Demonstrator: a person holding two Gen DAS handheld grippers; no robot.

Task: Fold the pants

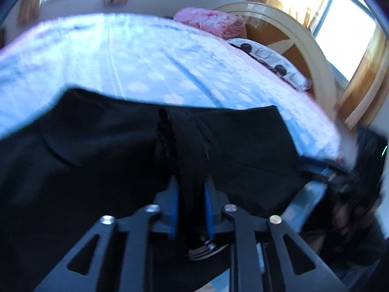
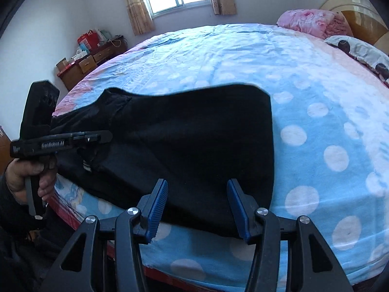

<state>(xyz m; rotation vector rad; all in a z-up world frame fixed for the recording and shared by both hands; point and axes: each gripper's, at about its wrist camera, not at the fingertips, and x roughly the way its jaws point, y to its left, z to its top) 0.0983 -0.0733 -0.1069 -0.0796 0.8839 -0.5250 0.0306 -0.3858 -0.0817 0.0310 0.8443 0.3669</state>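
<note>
Black pants (image 2: pixel 182 141) lie folded on the blue polka-dot bed sheet (image 2: pixel 316 97), close to the bed's near edge. In the left wrist view the pants (image 1: pixel 97 158) fill the lower half, and a raised ridge of their fabric stands between the blue pads of my left gripper (image 1: pixel 190 194). The pads sit slightly apart from the cloth and do not pinch it. A hand holds the left gripper (image 2: pixel 102 137) at the pants' left end in the right wrist view. My right gripper (image 2: pixel 198 206) hovers open over the pants' near edge, nothing between its fingers.
A pink quilt (image 2: pixel 313 22) and a spotted pillow (image 2: pixel 359 48) lie at the head of the bed by the wooden headboard (image 1: pixel 287 31). A low cabinet with clutter (image 2: pixel 90 56) stands against the far wall. The bed's red edge (image 2: pixel 73 216) runs just below the grippers.
</note>
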